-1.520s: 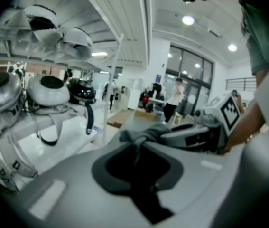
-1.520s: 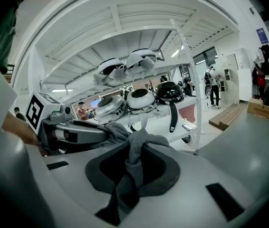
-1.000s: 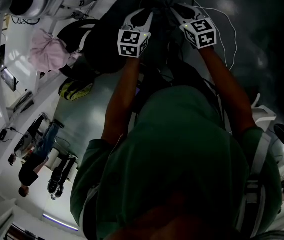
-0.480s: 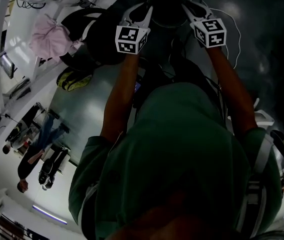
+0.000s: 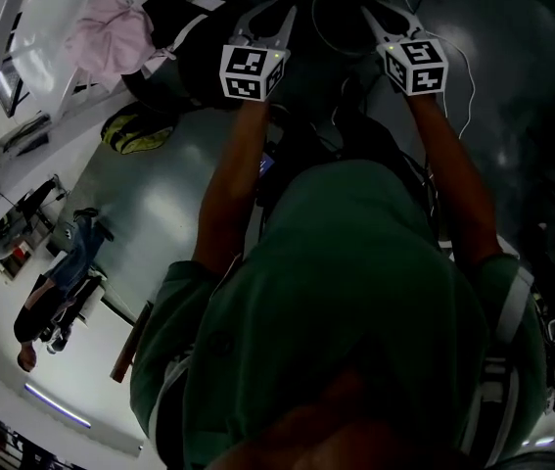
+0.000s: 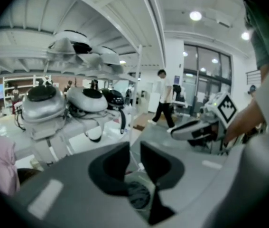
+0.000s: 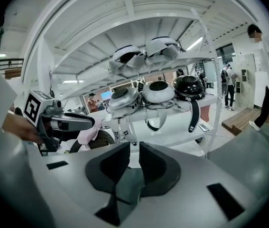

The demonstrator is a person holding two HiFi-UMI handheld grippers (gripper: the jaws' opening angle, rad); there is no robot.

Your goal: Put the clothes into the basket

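Pink garment (image 5: 111, 29) crumpled, against black basket (image 5: 171, 71) rim, upper left

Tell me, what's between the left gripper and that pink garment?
The dark round basket: in the head view it lies between the left gripper and the pink garment.

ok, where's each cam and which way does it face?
Head view: on head, steeply down; green shirt, forearms, left gripper, right gripper.
Left gripper view: on left gripper, along its jaws toward helmet rack; right gripper at right.
Right gripper view: mirrored, same rack; left gripper at left.
Both gripper views share the rack.
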